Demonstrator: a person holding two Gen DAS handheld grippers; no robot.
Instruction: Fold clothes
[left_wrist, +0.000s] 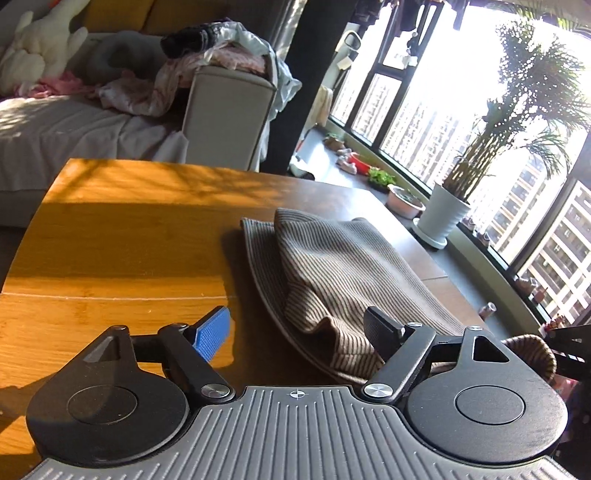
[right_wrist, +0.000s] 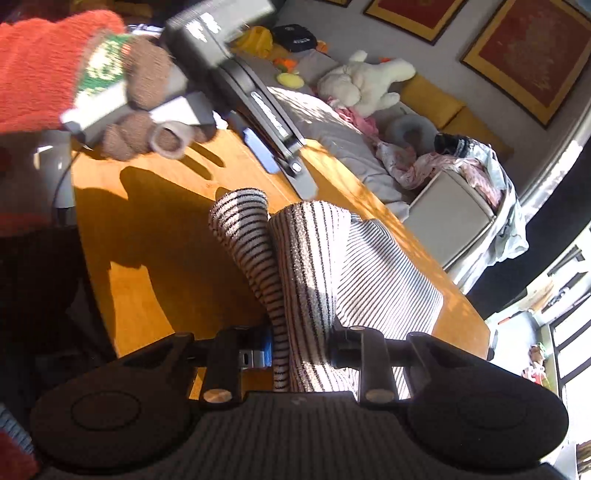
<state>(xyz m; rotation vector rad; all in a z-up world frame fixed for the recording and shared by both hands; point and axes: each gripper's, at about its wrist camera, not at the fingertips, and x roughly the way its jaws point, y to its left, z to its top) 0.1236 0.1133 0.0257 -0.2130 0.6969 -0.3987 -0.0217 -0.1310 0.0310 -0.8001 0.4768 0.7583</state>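
1. Ribbed knit, brown with thin dark stripes: the garment (left_wrist: 332, 266) lies on the wooden table (left_wrist: 129, 240), partly flat, with an upper layer bunched and draped over the flat part.
2. It looks soft and limp, light enough for one gripper to lift. I judge it will sag and stretch wherever it hangs free, and the ribbing should give decent friction against the pads.
3. The right gripper (right_wrist: 299, 354) is closed on a gathered fold of the cloth, which runs up between its fingers. A narrow tube-like part, probably a sleeve (right_wrist: 243, 229), trails away across the table.
4. The left gripper (left_wrist: 295, 328) hovers with its jaws spread wide and nothing between them. Its blue-padded finger (left_wrist: 214, 332) is over bare wood and the other finger is over the rumpled near edge.
5. A good hold would be a hem or seam edge, pinched through both layers. The bulky middle would bunch and slip unevenly.
6. How far the folding has got cannot be settled: the doubled layers fit a fold under way as well as a heap being straightened.
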